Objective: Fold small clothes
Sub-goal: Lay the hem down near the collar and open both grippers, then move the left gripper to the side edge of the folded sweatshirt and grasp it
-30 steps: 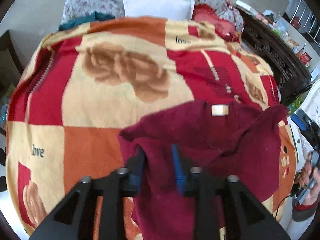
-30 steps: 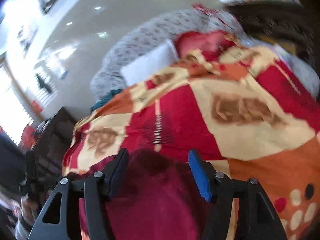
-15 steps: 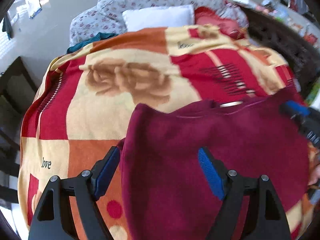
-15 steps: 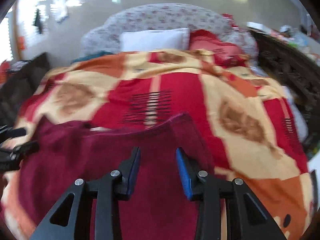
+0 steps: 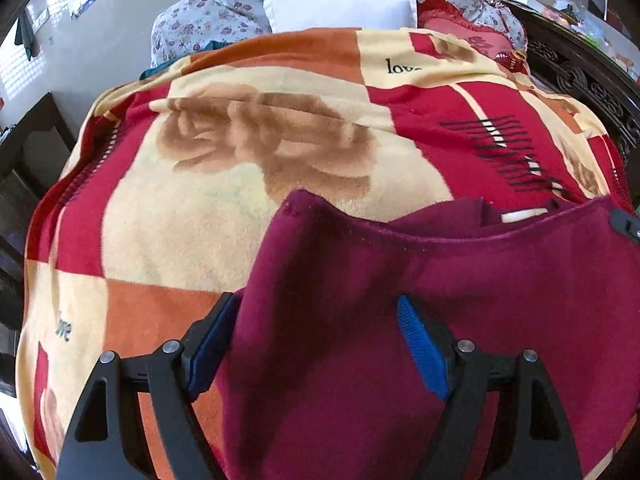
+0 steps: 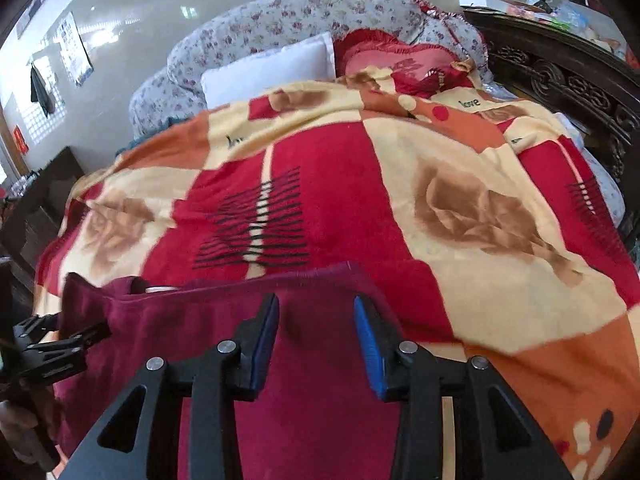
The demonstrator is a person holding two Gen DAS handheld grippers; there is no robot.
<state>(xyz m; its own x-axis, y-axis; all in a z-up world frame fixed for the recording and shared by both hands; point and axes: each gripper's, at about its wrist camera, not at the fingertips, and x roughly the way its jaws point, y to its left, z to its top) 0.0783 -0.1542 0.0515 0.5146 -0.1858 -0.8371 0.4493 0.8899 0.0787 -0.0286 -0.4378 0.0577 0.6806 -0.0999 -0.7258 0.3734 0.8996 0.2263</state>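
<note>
Left wrist view: a maroon garment lies spread on a patchwork blanket of red, cream and orange squares covering a bed. The left gripper hangs over the garment's left portion with its jaws standing wide apart, having opened within the last second; cloth lies under and between them, but the blue pads press on nothing. A white label shows at the garment's neckline. A white pillow rests at the head of the bed.

Right wrist view: the right gripper sits above the same garment near its upper right corner. Its jaws are partly apart, having just eased wider after narrowing; the fabric lies below the gap and is not pinched. The left gripper appears at the garment's left edge. A heart-shaped red cushion lies beside the pillow.
</note>
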